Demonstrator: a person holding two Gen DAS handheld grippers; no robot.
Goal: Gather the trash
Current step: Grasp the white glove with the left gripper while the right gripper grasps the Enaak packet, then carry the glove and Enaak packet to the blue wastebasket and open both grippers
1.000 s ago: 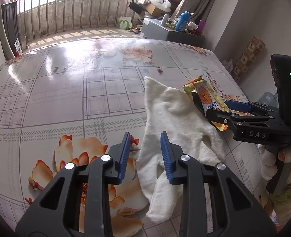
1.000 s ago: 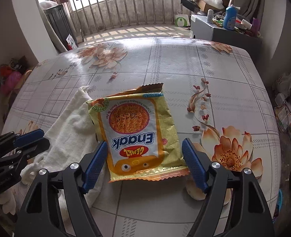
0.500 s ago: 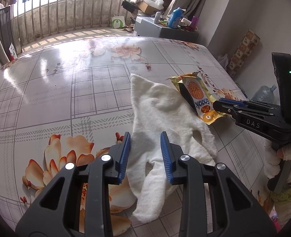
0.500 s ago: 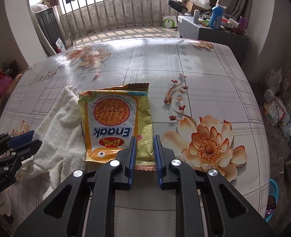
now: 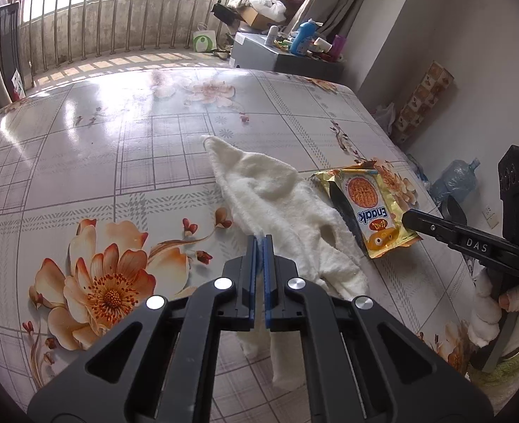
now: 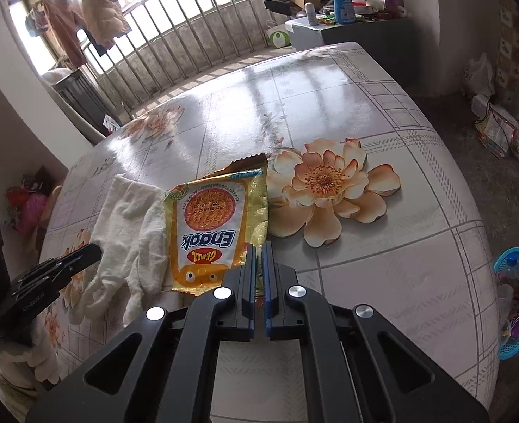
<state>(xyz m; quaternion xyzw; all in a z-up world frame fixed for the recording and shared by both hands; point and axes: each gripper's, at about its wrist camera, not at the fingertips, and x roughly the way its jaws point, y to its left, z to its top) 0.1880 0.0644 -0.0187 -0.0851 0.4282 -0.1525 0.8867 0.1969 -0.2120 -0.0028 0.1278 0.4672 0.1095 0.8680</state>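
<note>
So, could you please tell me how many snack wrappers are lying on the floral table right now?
1: the yellow foil Enaak snack wrapper, beside the white fluffy cloth on the floral table, its near corner pinched in the right gripper. More could hide under the cloth.

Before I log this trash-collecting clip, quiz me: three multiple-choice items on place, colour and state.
1. The white cloth lies where, in the right wrist view?
A left of the snack packet
B on the floor
C in the blue basket

2. The basket is:
A red
B blue
C black

3. The right gripper is:
A wide open
B out of view
C shut on the snack packet

A: the cloth lies left of it.
B: its blue rim shows.
C: the pads pinch its lower edge.
</note>
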